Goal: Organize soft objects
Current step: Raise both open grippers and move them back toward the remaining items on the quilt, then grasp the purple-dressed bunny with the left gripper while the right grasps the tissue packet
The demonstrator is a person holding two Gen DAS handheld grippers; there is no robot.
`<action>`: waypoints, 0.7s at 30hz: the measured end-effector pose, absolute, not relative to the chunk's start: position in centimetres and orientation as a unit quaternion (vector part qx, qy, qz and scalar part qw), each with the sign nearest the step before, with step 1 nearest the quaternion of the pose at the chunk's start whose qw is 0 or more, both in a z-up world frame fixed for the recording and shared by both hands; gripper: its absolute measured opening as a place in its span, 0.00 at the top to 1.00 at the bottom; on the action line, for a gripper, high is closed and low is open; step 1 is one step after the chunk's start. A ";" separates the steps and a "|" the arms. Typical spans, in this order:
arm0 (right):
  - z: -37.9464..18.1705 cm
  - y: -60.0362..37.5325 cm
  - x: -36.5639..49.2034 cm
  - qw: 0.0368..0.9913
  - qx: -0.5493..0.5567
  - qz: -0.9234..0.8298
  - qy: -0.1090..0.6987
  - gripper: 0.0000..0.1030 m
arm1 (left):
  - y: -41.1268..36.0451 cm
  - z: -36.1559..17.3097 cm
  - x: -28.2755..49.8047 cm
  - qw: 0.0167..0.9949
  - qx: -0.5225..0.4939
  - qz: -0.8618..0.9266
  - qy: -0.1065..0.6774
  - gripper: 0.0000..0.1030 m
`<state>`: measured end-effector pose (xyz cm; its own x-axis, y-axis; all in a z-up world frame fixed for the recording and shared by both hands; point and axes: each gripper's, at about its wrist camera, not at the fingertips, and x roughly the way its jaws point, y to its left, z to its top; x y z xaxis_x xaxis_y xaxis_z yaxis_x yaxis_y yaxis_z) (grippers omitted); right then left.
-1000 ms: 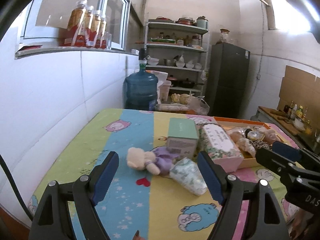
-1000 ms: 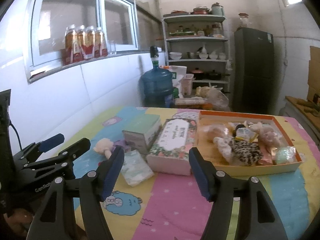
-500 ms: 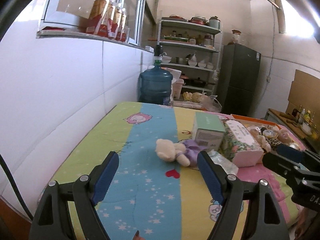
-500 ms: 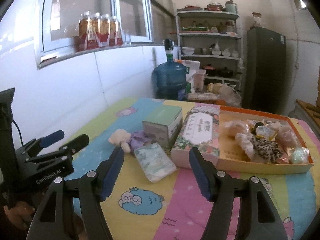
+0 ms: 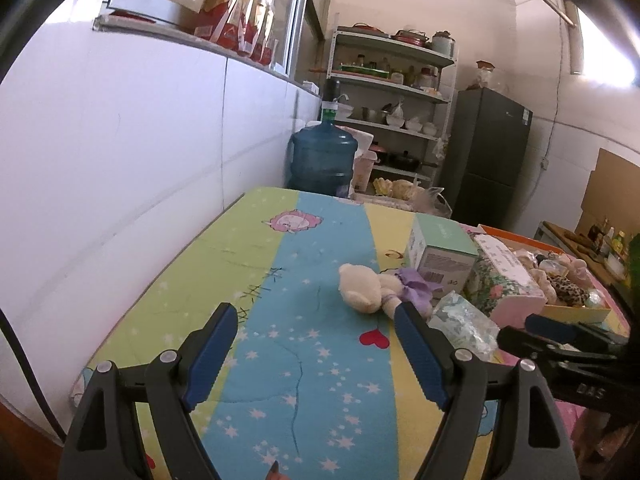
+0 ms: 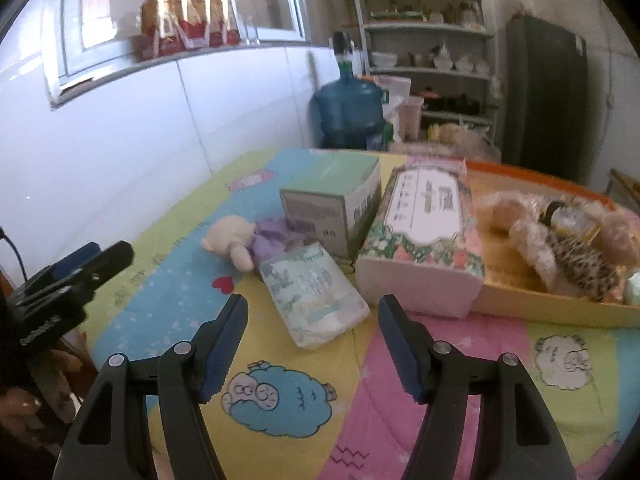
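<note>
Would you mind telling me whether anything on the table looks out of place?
The plush bear and the tissue packet lie loose on the tablecloth, outside the orange tray where other soft toys are gathered.

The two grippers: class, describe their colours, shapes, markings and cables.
Both the left gripper and the right gripper are matte black plastic, with two angular fingers lined in ribbed blue pads and fixed by silver round screws. White lettering marks each body, too partial to read. A black cable runs beside the left one.

White wall, window, shelves, fridge.
</note>
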<state>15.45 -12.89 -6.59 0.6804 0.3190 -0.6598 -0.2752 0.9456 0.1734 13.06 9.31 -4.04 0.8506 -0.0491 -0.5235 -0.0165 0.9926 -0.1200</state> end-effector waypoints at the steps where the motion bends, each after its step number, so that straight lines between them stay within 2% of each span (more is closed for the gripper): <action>1: -6.9 -13.0 15.9 0.913 0.034 0.164 0.371 0.33 | 9.3 -4.1 13.2 0.960 -0.060 -0.009 0.274 0.22; 5: -7.8 -13.5 17.3 0.903 0.052 0.177 0.388 0.27 | 9.5 -4.5 13.7 0.958 -0.063 -0.011 0.278 0.22; 13: -9.1 -13.5 19.1 0.881 0.069 0.206 0.421 0.26 | 10.3 -5.4 15.0 0.954 -0.073 -0.008 0.289 0.22; 21: -8.2 -11.0 16.6 0.881 0.013 0.222 0.418 0.26 | 10.4 -5.5 15.8 0.954 -0.073 -0.006 0.291 0.22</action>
<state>16.58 -10.96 -8.18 0.5524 0.4023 -0.7300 -0.3799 0.9011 0.2091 15.76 10.40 -5.48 0.8301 -0.0549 -0.5550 -0.0301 0.9893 -0.1428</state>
